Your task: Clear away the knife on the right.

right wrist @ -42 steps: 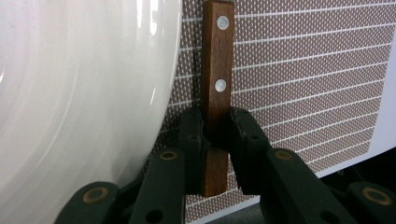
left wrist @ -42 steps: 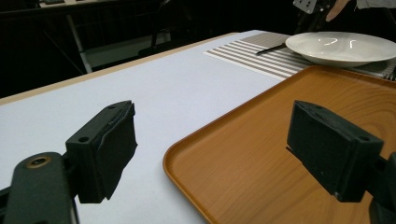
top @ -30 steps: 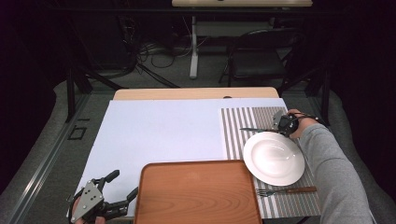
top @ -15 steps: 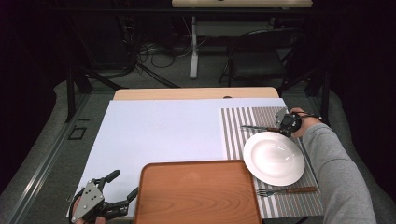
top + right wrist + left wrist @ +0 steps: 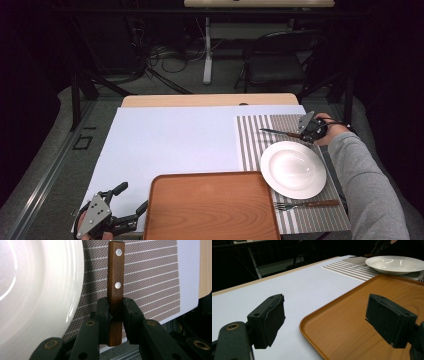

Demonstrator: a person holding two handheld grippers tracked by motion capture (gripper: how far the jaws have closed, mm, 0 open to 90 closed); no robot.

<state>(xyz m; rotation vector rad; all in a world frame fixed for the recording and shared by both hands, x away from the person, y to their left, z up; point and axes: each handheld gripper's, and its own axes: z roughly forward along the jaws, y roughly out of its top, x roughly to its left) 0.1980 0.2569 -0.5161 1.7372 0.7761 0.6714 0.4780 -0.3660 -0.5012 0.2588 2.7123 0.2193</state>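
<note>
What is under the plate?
The plate sits on the striped placemat, which shows all round it. The knife and fork lie beside it, not beneath. Whatever the plate itself covers is hidden.

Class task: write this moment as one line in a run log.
right gripper: shut on knife handle, beyond plate | left gripper: open, holding nothing, at tray corner | fork: on placemat

The knife [image 5: 115,285] had a smooth brown wooden handle with two shiny metal rivets. The plate [image 5: 293,169] looked glossy white ceramic, the placemat [image 5: 150,272] woven striped cloth, the tray [image 5: 367,327] satiny wood-grained, the tabletop [image 5: 170,145] matt.
</note>
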